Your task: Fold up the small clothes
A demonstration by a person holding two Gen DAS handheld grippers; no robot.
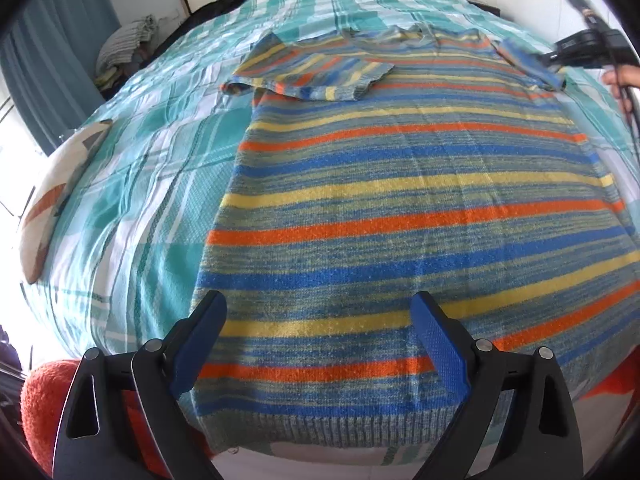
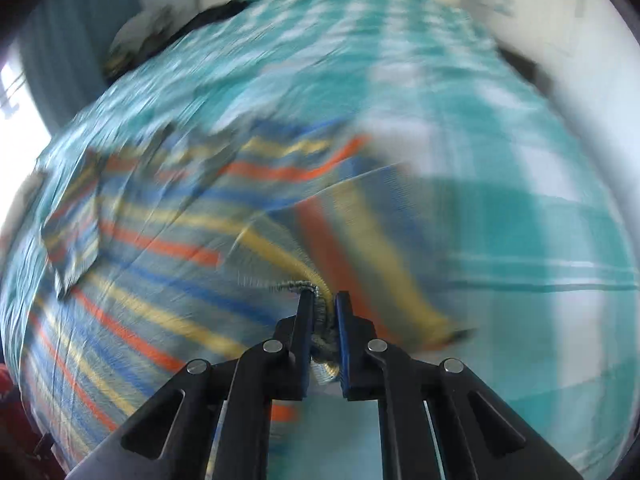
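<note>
Tongs in the right hand (image 2: 322,296) are closed almost fully on a bunched ribbed edge of the striped knit sweater (image 2: 168,240); knit fills the narrow gap between the two blue-faced fingers (image 2: 343,320). From the pinch, a sleeve-like flap of the sweater rises toward 12 o'clock and drapes toward 4 o'clock, lifted off the bed. The right wrist view is heavily blurred, so finer detail of the fabric cannot be told.

Left tongs (image 1: 320,312) stand wide open, with nothing between the fingers (image 1: 436,340). They hang over the near end of the sweater (image 1: 400,200), just above its grey ribbed hem at 6 o'clock; whether the tips touch the knit cannot be told.

The sweater lies spread flat on the bed, body running from 6 o'clock toward 12 o'clock in the left wrist view. One sleeve (image 1: 320,76) is folded across the chest at 11 o'clock. At 2 o'clock the other sleeve meets the right tongs (image 1: 580,50), with a person's hand (image 1: 618,80) behind them.

A teal and white checked bedcover (image 1: 140,168) lies under the garment. An orange towel (image 1: 44,396) sits at 8 o'clock, a patterned pillow (image 1: 60,184) at 9 o'clock.
</note>
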